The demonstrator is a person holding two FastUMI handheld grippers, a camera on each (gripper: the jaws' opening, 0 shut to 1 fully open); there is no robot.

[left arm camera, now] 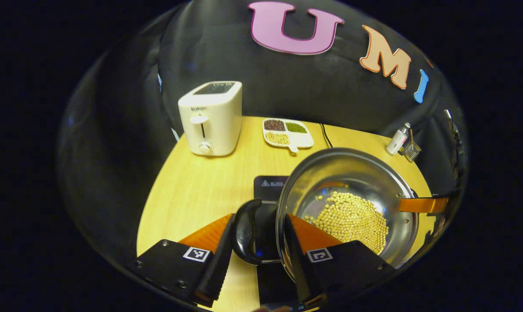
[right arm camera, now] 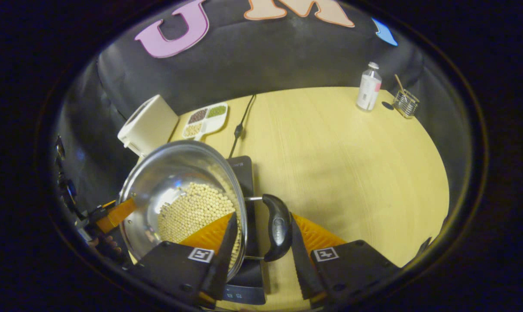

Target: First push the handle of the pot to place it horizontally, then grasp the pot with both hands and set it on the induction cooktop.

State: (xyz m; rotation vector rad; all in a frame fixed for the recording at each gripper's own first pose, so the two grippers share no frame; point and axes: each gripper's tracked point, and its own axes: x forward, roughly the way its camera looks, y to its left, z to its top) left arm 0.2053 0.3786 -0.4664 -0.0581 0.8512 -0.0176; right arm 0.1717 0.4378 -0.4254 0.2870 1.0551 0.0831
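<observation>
A steel pot (left arm camera: 352,173) (right arm camera: 170,173) holding pale beans (left arm camera: 352,216) hangs tilted over the black induction cooktop (left arm camera: 270,186) (right arm camera: 243,171); whether it touches the cooktop I cannot tell. My left gripper (left arm camera: 257,260) clamps one black side handle (left arm camera: 245,232), with one finger outside the handle and the other inside the pot wall. My right gripper (right arm camera: 261,255) clamps the opposite black handle (right arm camera: 278,227) the same way. Each gripper appears across the pot in the other's view, the right gripper (left arm camera: 421,204) and the left gripper (right arm camera: 114,217).
On the wooden table (right arm camera: 352,173) stand a white toaster (left arm camera: 211,117) (right arm camera: 149,123) and a divided dish of grains (left arm camera: 287,132) (right arm camera: 205,116) at the back. A small bottle (right arm camera: 369,86) and a wire holder (right arm camera: 405,103) sit far right. A black cord (right arm camera: 240,125) runs to the cooktop.
</observation>
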